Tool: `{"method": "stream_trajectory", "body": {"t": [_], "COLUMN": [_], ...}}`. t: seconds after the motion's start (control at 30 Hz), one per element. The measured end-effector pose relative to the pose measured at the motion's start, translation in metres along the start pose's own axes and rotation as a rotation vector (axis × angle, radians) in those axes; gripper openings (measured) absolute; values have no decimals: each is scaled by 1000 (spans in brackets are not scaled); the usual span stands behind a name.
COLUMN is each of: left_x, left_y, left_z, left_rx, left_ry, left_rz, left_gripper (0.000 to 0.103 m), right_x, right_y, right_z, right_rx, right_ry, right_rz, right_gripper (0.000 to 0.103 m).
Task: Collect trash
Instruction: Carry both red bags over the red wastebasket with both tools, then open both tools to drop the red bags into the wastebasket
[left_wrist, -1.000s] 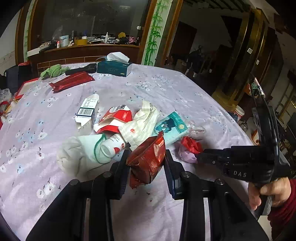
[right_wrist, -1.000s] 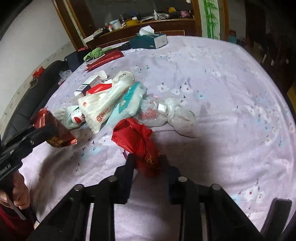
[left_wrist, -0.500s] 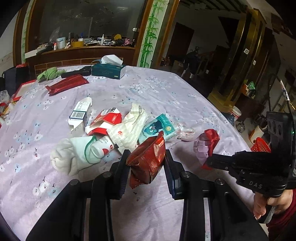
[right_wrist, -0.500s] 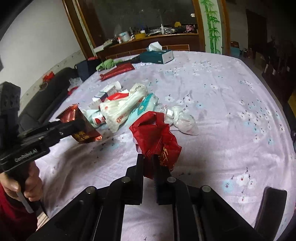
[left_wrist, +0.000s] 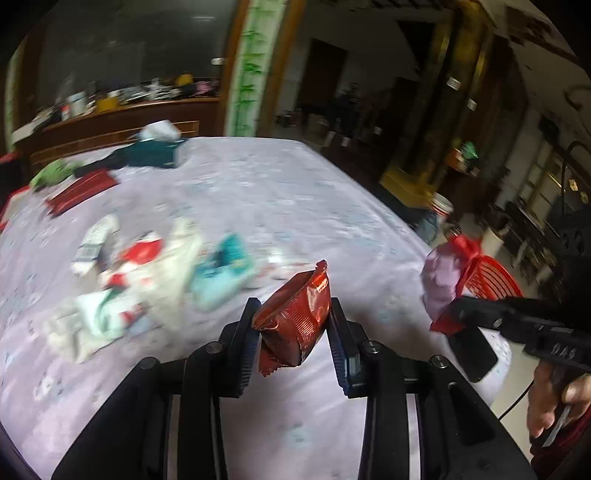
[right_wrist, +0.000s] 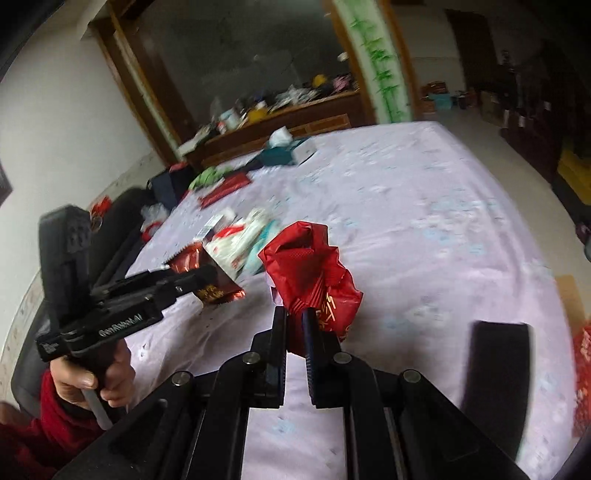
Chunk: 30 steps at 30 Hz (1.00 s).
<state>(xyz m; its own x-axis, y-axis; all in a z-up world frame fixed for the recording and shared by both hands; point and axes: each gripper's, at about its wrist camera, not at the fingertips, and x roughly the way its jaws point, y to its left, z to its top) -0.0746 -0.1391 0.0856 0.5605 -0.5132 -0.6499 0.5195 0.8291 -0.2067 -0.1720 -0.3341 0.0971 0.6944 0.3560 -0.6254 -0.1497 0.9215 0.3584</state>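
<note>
My left gripper is shut on a shiny red snack packet and holds it above the table. It shows from the side in the right wrist view. My right gripper is shut on a crumpled red plastic bag, lifted off the table; in the left wrist view the bag hangs near the table's right edge, in front of a red basket on the floor. A pile of wrappers and packets lies on the purple tablecloth.
A teal tissue box, a flat red packet and a green cloth lie at the table's far end. A wooden sideboard stands behind. A black flat object lies near the table's right front edge.
Both grippers have lifted and swung right with their loads. The red bag now hangs near the table's right edge by the red basket. The view is motion-blurred.
</note>
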Motion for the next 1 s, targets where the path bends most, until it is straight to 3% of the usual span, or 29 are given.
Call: {"method": "stream_trajectory", "body": {"t": [0.27, 0.53, 0.67, 0.8, 1.0], "left_x": [19, 52, 82, 109, 153], "left_y": [-79, -197, -263, -317, -373], "left_z": [13, 33, 39, 44, 37], "left_rx": [58, 189, 206, 264, 329], "left_ry": [47, 83, 173, 199, 206], "left_rz": [-152, -275, -416, -455, -423], "left_gripper": [34, 34, 34, 34, 34], "right_x": [-84, -155, -181, -192, -199], "right_y": [-65, -154, -205, -238, -291], "right_z": [-23, -46, -56, -58, -67], "right_rx": [133, 281, 390, 437, 520], "right_ry": [-126, -207, -238, -250, -242], "right_rz": [-79, -230, -249, -282, -329], "right_gripper": [9, 9, 9, 9, 10]}}
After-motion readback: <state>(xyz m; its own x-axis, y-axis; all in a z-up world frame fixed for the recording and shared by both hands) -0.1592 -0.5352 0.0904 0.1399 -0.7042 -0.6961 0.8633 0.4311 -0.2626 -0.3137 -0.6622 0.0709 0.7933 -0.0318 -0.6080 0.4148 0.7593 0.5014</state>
